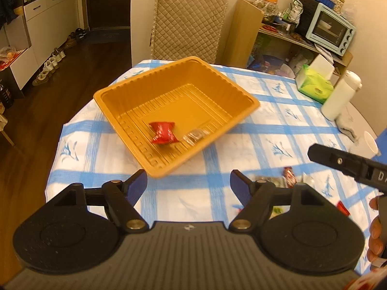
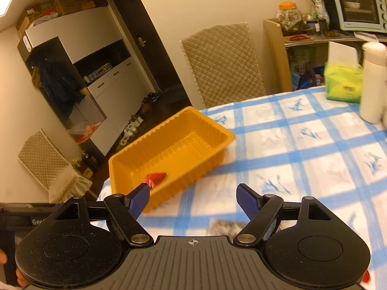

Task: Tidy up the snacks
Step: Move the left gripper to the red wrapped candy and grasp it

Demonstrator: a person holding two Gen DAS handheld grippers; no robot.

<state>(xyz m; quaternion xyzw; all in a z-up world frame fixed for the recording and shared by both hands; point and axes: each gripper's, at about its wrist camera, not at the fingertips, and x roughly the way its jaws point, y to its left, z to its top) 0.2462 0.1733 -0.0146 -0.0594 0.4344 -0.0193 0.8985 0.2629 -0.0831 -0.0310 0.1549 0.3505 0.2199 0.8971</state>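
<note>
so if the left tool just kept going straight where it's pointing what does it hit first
Most likely the near wall of the orange tray, which lies straight ahead of the open left tool. Depth is hard to judge; it might meet the tablecloth just short of it.

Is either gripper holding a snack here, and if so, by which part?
Nothing is held. The left gripper and right gripper are both open and empty. The red snack lies in the tray.

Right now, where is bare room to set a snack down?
Most of the orange tray floor beyond the red snack packet and clear wrapper; also tablecloth between tray and tissue box. Crowded with wrappers near right.
</note>
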